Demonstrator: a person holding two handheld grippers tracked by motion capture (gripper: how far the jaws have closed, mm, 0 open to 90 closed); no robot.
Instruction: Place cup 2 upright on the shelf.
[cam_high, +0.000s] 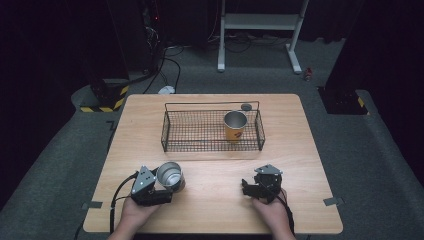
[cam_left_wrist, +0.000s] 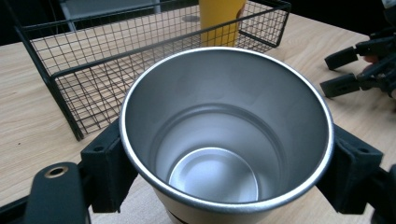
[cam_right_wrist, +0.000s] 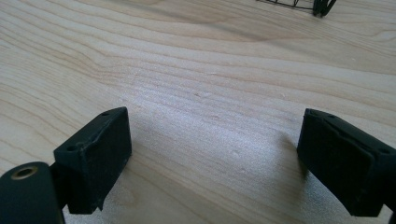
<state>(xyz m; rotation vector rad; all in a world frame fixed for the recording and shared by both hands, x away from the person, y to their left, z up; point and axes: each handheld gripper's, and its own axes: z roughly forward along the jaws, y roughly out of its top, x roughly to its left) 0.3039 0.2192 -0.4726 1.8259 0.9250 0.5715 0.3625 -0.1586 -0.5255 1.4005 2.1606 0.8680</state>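
Note:
A bare steel cup (cam_high: 170, 176) (cam_left_wrist: 224, 140) stands upright at the near left of the wooden table (cam_high: 300, 150). My left gripper (cam_high: 167, 186) (cam_left_wrist: 229, 172) is shut on it, one black pad pressed against each side just under the rim. The cup is empty inside. My right gripper (cam_high: 246, 186) (cam_right_wrist: 215, 158) rests low over bare wood at the near right, open, with nothing between its jaws; it also shows in the left gripper view (cam_left_wrist: 355, 70). A yellow cup (cam_high: 235, 127) (cam_left_wrist: 219, 18) with a steel inside stands upright in the right part of a black wire basket (cam_high: 212, 148) (cam_left_wrist: 93, 79).
The wire basket sits at the middle of the table, beyond both grippers. A small dark round object (cam_high: 246, 106) lies on the table just behind it. A white frame (cam_high: 260, 22) and cables are on the floor past the far edge.

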